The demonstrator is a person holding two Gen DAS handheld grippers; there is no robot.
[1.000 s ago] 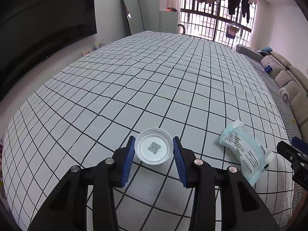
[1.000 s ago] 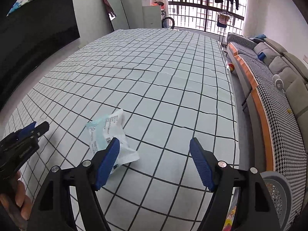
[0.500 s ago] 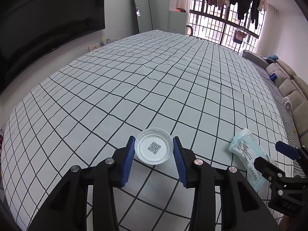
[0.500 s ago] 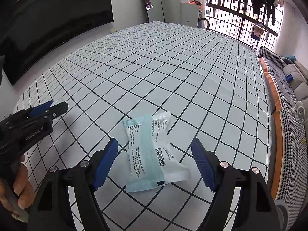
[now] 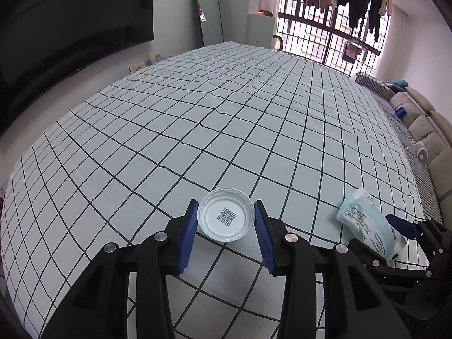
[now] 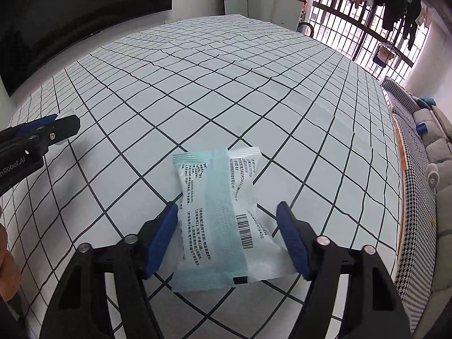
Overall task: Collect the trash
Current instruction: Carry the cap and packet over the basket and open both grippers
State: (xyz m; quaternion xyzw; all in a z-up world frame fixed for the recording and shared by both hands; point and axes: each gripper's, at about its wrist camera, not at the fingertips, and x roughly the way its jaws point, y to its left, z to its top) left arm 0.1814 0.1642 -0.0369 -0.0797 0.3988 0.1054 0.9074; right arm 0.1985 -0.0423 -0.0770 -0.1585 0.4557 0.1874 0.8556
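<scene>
A small white round cup [image 5: 226, 217] with a QR code on it sits between the blue pads of my left gripper [image 5: 226, 203], which is shut on it just over the checked cloth [image 5: 226, 130]. A pale blue and white printed packet [image 6: 220, 212] lies flat on the cloth. My right gripper [image 6: 228, 204] straddles it and its jaws are closing, with the packet between the pads and a small gap on each side. The left wrist view shows the packet [image 5: 367, 220] at the right with the right gripper [image 5: 406, 226] over it.
The checked cloth covers a large table that runs far ahead. A sofa [image 6: 423, 175] lines its right side beyond the edge. A dark screen [image 5: 70, 28] fills the left wall. A mirror [image 5: 207, 8] and a barred window with hanging clothes stand at the far end.
My right gripper has moved left and down over the packet, rolled, and its jaws have narrowed around it. My left gripper has kept still with the cup in it.
</scene>
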